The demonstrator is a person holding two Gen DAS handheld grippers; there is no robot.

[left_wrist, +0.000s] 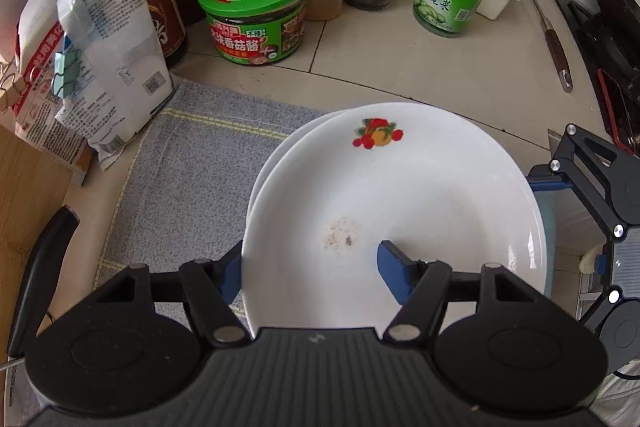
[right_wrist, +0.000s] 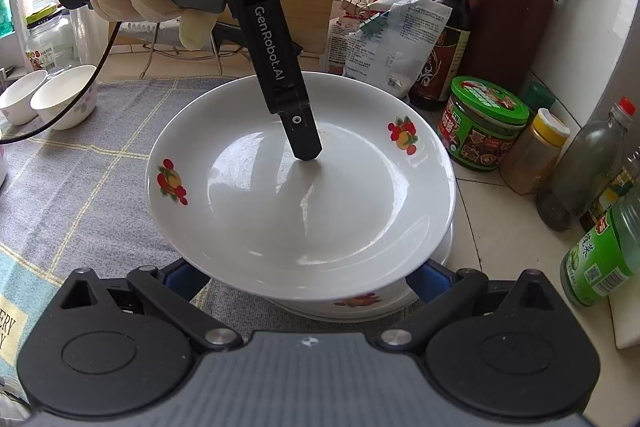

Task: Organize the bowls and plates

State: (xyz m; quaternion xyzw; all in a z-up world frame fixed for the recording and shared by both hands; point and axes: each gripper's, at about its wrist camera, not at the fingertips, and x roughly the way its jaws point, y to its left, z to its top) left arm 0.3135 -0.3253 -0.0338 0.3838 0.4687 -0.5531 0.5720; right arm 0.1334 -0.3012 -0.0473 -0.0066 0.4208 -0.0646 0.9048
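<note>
White plate [right_wrist: 304, 211] pinched in left gripper [left_wrist: 310, 263] jaws; "GenRobot.AI" on shaft; right gripper [right_wrist: 304, 279] jaws wide.

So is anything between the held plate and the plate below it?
Nothing visible. The top plate, pinched at its rim by the left gripper, sits offset over the lower plate with no object showing between them.

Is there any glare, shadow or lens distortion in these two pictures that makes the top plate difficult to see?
Right wrist view: window light leaves bright glare streaks on the top plate, and the left gripper's finger throws a soft shadow beneath its tip. Left wrist view: even light, no strong glare on the plate. Both views: fisheye bending at the edges and dark corners.
</note>
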